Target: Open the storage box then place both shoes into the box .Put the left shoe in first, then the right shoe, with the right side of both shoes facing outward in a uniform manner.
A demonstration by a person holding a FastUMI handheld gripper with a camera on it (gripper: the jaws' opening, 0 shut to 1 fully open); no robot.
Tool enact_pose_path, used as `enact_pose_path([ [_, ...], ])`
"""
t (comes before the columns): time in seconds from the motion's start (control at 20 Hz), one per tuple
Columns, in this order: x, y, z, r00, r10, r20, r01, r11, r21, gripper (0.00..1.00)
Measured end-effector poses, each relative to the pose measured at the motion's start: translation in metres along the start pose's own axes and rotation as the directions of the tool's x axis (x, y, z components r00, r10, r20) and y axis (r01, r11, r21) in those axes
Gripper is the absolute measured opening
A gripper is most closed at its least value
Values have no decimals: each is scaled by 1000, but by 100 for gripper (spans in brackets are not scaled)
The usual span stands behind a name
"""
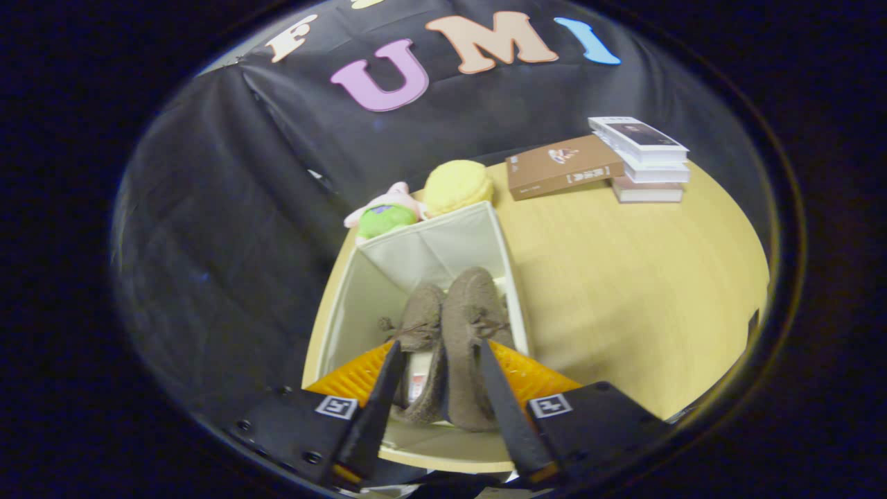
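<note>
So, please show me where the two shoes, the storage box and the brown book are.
shoes (466, 326): gripper view, upper of the right-hand shoe, inside the box.
storage box (443, 239): gripper view, its far inner wall.
brown book (565, 166): gripper view, middle of the cover.

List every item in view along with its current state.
storage box: open, on the table, both shoes inside
left shoe: in the box, beside the other
right shoe: in the box
gripper: open above the shoes, gripping nothing
books: stacked, closed
brown book: flat, closed
</note>
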State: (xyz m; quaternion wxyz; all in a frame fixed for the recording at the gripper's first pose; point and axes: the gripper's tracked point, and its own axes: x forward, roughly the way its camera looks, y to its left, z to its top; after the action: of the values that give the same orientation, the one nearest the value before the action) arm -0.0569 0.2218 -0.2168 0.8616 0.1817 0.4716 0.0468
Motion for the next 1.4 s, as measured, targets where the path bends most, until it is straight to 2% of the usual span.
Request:
enact_pose_path([
  [0.15, -10, 10, 1, 999, 39, 32, -35, 992, -120, 99],
  [0.35, -33, 18, 18, 986, 111, 128, -79, 971, -228, 99],
  [0.55, -66, 2, 50, 953, 147, 265, -68, 956, -285, 99],
  [0.7, -94, -31, 75, 924, 114, 364, 3, 952, -307, 99],
  [0.85, -125, -66, 99, 881, 81, 466, 87, 941, -327, 98],
  [1.4, -203, -186, 136, 771, 12, 636, 231, 926, -298, 99],
])
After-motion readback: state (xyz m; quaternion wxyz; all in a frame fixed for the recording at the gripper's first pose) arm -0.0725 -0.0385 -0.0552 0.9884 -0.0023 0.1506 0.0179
